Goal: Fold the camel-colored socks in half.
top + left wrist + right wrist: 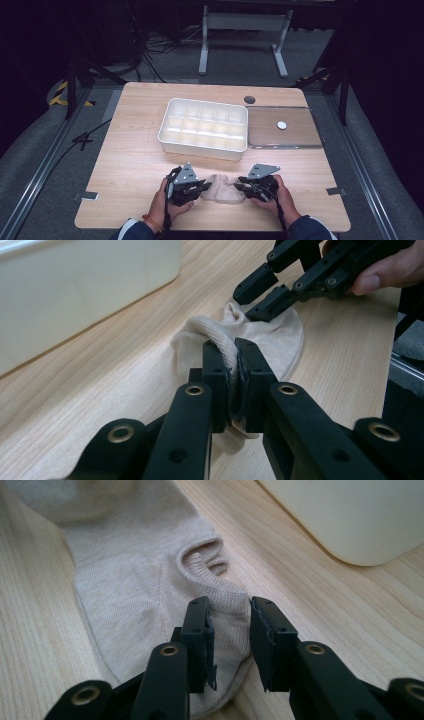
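Close to the person, a soft beige sock (221,188) lies flat on the table (130,150). The left gripper (201,187) is pinching one end of the sock tight. The right gripper (239,185) sits at the other end with its jaws a little apart around the cuff, not squeezing yet. So the sock is only half grabbed. Farther back waits a white box with little rooms (204,128), with nothing inside. The sock probably goes there next.

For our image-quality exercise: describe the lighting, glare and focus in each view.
High view: table brightly lit, surroundings dark, glare on the tray. Left gripper view: sock sharp, white organiser box soft and bright. Right gripper view: even light, box corner blurred.
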